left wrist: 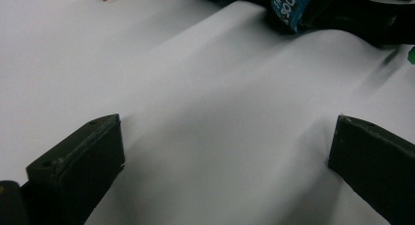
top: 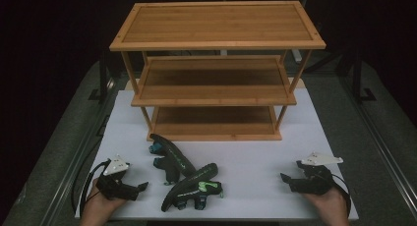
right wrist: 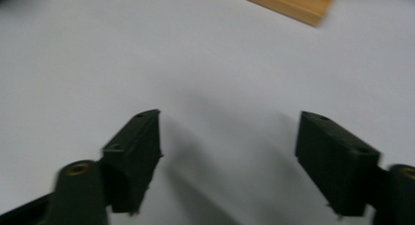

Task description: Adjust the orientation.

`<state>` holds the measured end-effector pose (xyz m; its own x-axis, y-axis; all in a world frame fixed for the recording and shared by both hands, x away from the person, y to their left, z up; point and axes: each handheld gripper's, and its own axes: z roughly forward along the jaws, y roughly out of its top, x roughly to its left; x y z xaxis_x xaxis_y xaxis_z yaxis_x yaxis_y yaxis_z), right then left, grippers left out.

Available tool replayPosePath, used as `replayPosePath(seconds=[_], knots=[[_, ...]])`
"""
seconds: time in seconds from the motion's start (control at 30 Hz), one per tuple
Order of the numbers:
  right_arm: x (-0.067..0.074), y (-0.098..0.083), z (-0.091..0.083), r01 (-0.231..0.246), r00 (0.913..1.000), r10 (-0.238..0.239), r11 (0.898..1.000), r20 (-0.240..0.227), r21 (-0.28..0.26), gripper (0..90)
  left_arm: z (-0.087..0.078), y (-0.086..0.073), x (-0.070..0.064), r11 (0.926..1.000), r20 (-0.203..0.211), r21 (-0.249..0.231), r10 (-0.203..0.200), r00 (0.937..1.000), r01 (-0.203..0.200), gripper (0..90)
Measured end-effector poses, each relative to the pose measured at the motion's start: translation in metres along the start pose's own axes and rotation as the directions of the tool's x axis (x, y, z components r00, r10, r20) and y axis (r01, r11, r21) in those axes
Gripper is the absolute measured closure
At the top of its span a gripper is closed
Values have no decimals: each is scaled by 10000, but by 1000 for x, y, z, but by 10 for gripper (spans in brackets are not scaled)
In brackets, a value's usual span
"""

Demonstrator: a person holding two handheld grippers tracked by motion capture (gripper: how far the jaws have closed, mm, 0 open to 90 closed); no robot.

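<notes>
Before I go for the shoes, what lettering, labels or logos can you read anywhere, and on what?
Blue strap on the far shoe: white letters, cut off by the frame, roughly "ODE"; not readable in full.
Near shoe: green marking on its side, too small to read.
Shelf: no text.

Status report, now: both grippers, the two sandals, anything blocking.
Left gripper open, empty. Right gripper open, empty. Two sandals untouched on white mat, nearer the left. Nothing in the way.
</notes>
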<state>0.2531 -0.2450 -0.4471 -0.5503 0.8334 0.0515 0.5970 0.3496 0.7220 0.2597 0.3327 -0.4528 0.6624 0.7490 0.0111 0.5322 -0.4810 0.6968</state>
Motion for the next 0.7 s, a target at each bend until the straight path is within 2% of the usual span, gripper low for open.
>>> replayPosePath(seconds=[0.1,0.17,0.23,0.3,0.47,0.5,0.53,0.7], knots=[[8,8,-3,286,9979,-307,9989,-572,-368,350,0,0,0,10000,-3,-2,13,10000,-13,0],[15,15,-5,406,9919,-481,9970,-1173,-654,409,0,0,0,10000,2,1,5,10000,-5,0],[25,24,-5,672,9813,-828,9933,-1740,-940,460,0,0,0,10000,3,6,15,10000,-15,0],[35,32,-3,965,9658,-1219,9882,-2288,-1193,492,0,0,0,10000,7,16,15,10000,-15,0],[62,53,7,1467,9127,-1976,9754,-3578,-1647,500,0,0,0,10000,2,8,14,10000,-14,0],[62,53,7,1467,9127,-1976,9754,-3578,-1647,500,0,0,0,10000,2,8,14,10000,-14,0],[73,61,11,1660,8885,-2257,9698,-3995,-1787,505,0,0,0,10000,2,6,13,10000,-13,0],[100,75,22,2184,8269,-2855,9569,-4845,-1912,513,0,0,0,10000,2,5,12,10000,-12,0]])
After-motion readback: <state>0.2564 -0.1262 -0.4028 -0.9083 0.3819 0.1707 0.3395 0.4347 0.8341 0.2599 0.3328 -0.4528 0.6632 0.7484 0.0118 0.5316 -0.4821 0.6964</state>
